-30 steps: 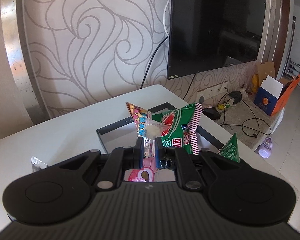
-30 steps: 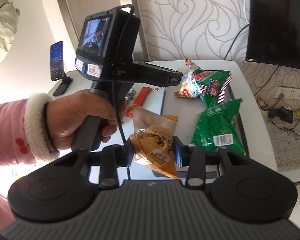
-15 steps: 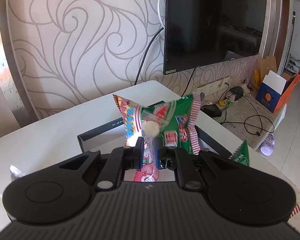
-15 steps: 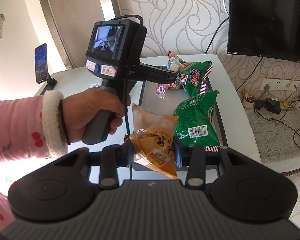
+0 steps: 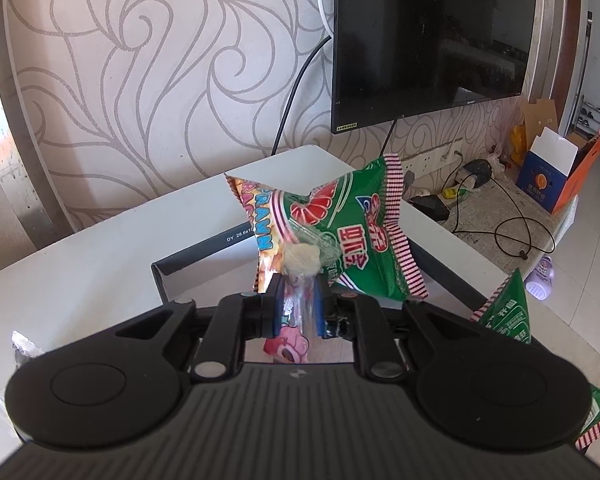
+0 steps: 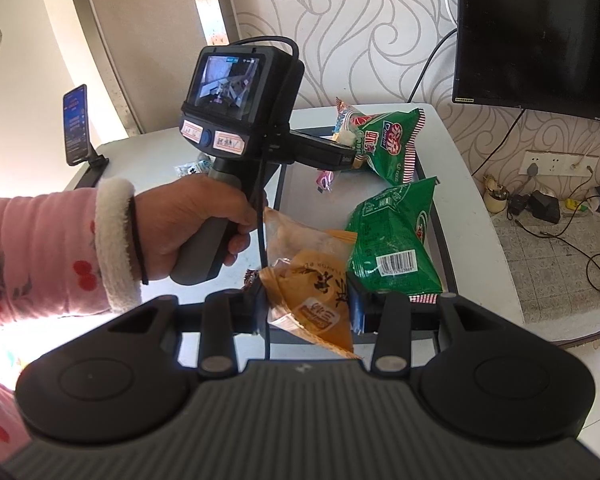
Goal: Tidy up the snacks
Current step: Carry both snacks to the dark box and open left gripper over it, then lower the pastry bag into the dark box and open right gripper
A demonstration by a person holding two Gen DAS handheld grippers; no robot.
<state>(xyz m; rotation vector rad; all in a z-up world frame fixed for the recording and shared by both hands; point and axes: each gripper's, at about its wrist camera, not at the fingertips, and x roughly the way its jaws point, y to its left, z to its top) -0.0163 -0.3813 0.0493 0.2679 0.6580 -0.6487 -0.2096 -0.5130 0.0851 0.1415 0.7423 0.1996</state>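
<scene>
While left gripper (image 5: 296, 306) fingers clamp candy packet (image 5: 300, 280) and right gripper (image 6: 309, 304) fingers clamp orange pastry pack (image 6: 312, 284), lower both gently into tray (image 6: 434, 208), release flat

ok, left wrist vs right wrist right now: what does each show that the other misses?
Left wrist only: the left gripper shut on a clear-wrapped candy, an orange-blue box on the floor.

Right wrist only: the right gripper shut on an orange pastry packet, the left hand, a phone on a stand, a barcoded green bag.

Both: the green prawn-cracker bag, dark tray, TV.
</scene>
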